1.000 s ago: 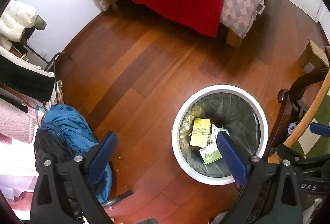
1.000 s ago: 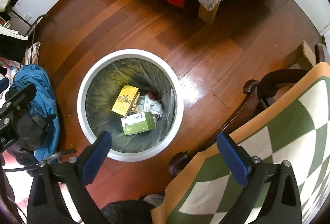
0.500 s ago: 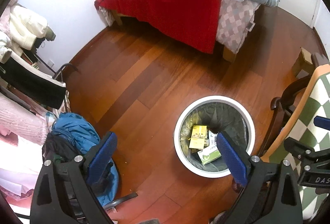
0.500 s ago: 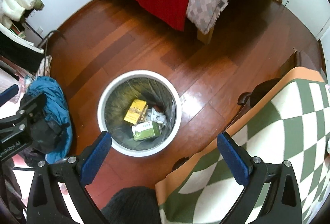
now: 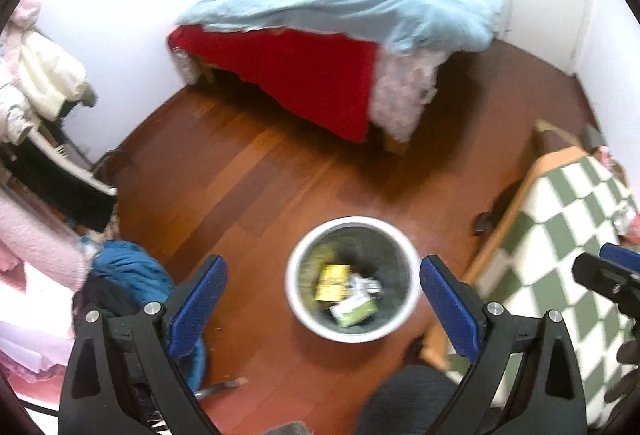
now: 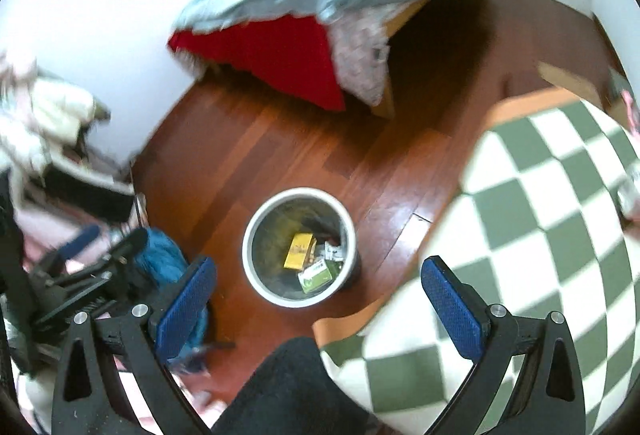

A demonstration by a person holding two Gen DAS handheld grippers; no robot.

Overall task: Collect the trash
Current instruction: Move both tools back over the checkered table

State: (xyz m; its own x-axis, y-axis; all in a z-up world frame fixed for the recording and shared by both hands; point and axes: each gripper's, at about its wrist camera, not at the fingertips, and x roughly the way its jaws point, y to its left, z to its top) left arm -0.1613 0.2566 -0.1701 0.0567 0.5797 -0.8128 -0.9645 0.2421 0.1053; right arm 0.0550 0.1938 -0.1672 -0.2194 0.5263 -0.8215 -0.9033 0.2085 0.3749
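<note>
Both grippers are held high above the wooden floor point(image 5: 248, 171), looking down; both views are motion-blurred. The left gripper point(image 5: 323, 305) is spread wide w/ nothing between its blue pads point(image 5: 197, 303); the right gripper point(image 6: 318, 301) is likewise spread wide & empty. The trash bin point(image 5: 297, 301), round w/ a white rim & a dark liner, is seen on the floor between the fingers in both views, just beside the table edge. Inside it a yellow box point(image 5: 331, 282) lies next to a green-and-white box point(image 5: 354, 310), touching or nearly so, w/ some white crumpled packaging point(image 5: 366, 285) by them; details can't be read thru the blur. To the right, a table w/ a green-and-white checked cloth point(image 6: 552, 227) fills much of the right wrist view. A bed w/ a light blue duvet point(image 5: 360, 3) & red sheet point(image 5: 304, 75) is seen against the far wall. A blue garment point(image 5: 128, 271) is heaped on the floor left of the bin, near a rack of pale clothes point(image 5: 40, 83).
</note>
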